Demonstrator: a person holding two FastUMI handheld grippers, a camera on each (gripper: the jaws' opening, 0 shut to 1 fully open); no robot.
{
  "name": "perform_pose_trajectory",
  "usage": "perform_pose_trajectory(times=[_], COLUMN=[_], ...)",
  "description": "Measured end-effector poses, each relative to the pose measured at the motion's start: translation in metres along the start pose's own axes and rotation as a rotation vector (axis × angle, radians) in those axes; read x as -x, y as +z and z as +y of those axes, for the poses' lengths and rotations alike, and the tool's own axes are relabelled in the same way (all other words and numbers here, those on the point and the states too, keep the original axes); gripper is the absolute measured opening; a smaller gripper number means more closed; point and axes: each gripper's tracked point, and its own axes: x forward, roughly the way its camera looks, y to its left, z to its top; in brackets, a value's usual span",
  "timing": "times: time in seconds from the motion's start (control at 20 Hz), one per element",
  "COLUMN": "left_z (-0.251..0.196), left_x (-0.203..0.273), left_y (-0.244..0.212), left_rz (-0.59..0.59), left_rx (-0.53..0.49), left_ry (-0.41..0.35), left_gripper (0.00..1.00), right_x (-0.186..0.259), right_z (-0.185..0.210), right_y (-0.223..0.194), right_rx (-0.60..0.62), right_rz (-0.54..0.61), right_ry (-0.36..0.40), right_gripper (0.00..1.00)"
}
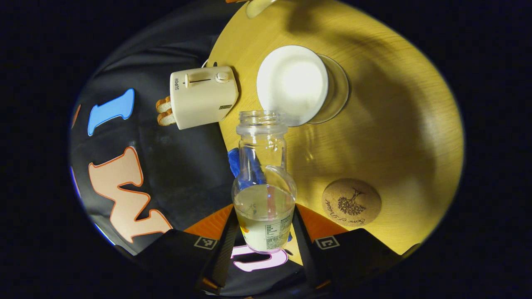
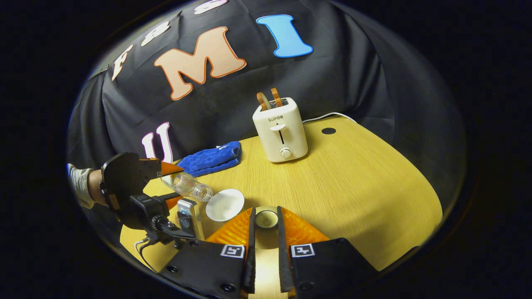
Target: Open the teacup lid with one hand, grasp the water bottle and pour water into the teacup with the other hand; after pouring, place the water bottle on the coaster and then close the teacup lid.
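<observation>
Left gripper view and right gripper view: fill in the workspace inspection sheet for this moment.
Surface: round wooden table, no spills seen.
Job's things: uncapped water bottle tilted, mouth at open teacup; coaster bare.
Clutter: toaster with bread; blue cloth.
Grippers: left gripper clamps the bottle; right gripper holds what looks like the lid.
Cables: white cord behind toaster.
Surroundings: black cloth wall.

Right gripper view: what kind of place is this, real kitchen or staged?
Probably a staged booth, not a kitchen: a black cloth backdrop hangs right behind a small wooden table, which holds only props such as a toaster with bread in its slots and a folded blue cloth.
</observation>
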Motion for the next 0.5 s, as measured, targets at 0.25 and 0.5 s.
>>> perform_pose_trajectory(times=[0.25, 0.5], left_z=[0.007, 0.011], left_x=[0.004, 0.007], left_y=[-0.001, 0.004], left_rz=[0.027, 0.043], left_rx=[-0.086, -0.181], left_ry=[-0.010, -0.023], left_gripper=[0.70, 0.70], right_x=[-0.001, -0.001], right_z=[0.004, 0.003], right_y=[-0.002, -0.002], right_rx=[0.005, 0.000], right_rz=[-0.004, -0.006], right_ry=[0.015, 0.016], right_gripper=[0.24, 0.27])
